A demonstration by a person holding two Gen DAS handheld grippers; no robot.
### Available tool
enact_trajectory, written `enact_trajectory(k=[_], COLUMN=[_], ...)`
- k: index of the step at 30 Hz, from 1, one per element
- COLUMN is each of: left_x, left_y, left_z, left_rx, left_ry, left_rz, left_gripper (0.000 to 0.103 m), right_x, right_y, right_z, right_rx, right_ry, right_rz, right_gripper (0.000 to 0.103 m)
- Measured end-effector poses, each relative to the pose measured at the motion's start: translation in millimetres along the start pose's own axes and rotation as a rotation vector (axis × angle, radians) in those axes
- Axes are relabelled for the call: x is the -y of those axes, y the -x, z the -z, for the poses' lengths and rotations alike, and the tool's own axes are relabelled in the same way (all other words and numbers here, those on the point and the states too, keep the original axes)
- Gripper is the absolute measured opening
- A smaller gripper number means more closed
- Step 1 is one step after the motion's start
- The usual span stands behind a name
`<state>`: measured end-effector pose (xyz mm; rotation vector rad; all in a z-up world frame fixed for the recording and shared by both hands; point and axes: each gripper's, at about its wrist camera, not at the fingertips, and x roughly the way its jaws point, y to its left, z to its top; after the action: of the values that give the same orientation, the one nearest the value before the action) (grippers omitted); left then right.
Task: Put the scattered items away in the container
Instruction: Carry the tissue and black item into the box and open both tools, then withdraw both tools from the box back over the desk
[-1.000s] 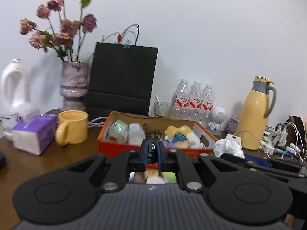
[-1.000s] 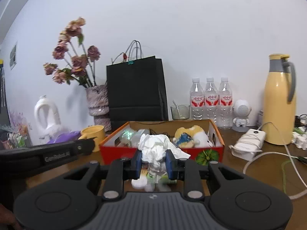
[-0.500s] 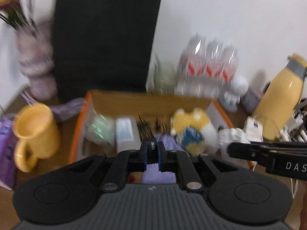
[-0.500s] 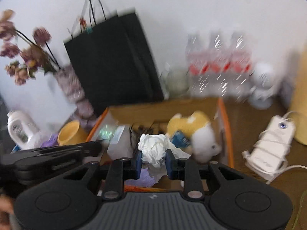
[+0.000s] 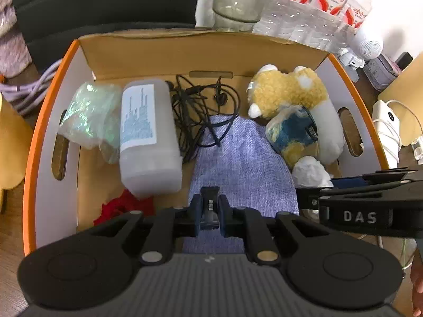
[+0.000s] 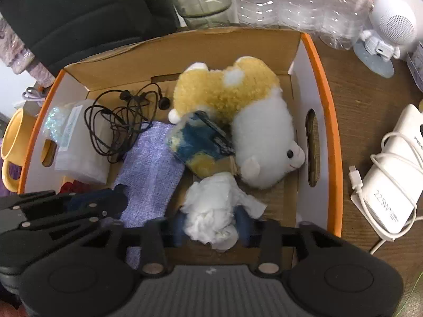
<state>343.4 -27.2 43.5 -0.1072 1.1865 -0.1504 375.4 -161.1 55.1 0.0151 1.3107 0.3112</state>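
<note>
An orange-rimmed cardboard box (image 5: 34,142) (image 6: 323,121) holds a plush dog (image 5: 293,97) (image 6: 238,111), a frosted bottle (image 5: 148,137), black earphones (image 5: 201,111) (image 6: 119,126), a purple cloth (image 5: 238,166) (image 6: 153,169) and a shiny bag (image 5: 90,116). My left gripper (image 5: 209,211) is shut on a small dark object (image 5: 209,206) above the box's near side. My right gripper (image 6: 211,224) is shut on a crumpled white tissue (image 6: 214,206) over the box's near right part; the tissue also shows in the left wrist view (image 5: 310,171).
A glass (image 5: 238,2), packed water bottles (image 5: 317,8) and a black bag (image 6: 79,13) stand behind the box. A white power bank with cable (image 6: 391,174) lies to the right, a white speaker figure (image 6: 386,29) beyond it. A yellow mug (image 6: 13,142) is at left.
Both grippers rose, moved forward and tilted down over the box, each still holding its item. The view shifted from side-on to looking into the box.
</note>
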Motion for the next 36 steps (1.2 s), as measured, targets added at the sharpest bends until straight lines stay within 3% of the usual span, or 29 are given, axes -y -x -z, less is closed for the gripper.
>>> enact_trajectory(k=[2,5,7,11,15,20,23,25,29,30,32,36], left_x=[-6,-11,-12,-12,-5,9,14,15,17,20,22,16], left_y=[11,48,75,129,162,162,169,177,184,181,173,161], left_z=[-3,-10,-16,-22,-15,5,26,52,127,140,156,167], left_rx=[-0.003,0.067,0.108,0.176,0.254,0.296,0.392,0.522,0.886,0.93,0.95,0.913], left_ry=[0.023,0.028,0.03,0.039,0.013,-0.017,-0.034,-0.014,-0.025,-0.048,-0.049,-0.03], left_rz=[0.039,0.062,0.036,-0.044,-0.116,-0.205,-0.261,-0.282,-0.275,-0.275,-0.291,-0.261], left_gripper=[0.027,0.049,0.064,0.081,0.1,0.1,0.101,0.103,0.103,0.103,0.103,0.103], right_x=[0,-3,-7,-18,-26,-33,-37,-39,-40,-39,-40,-38], right_y=[9,37,58,108,147,145,148,154,156,152,140,123], right_z=[1,2,2,3,6,21,37,57,127,143,165,179], right_rx=[0.012,0.053,0.083,0.154,0.25,0.273,0.325,0.415,0.755,0.822,0.884,0.898], right_ry=[-0.001,0.003,0.004,0.027,0.052,0.062,0.07,0.066,0.09,0.098,0.1,0.077], right_rz=[0.005,0.018,0.031,0.042,0.048,0.055,0.043,0.019,-0.003,-0.001,0.013,0.008], right_gripper=[0.056,0.063,0.065,0.066,0.081,0.081,0.081,0.081,0.084,0.087,0.087,0.086])
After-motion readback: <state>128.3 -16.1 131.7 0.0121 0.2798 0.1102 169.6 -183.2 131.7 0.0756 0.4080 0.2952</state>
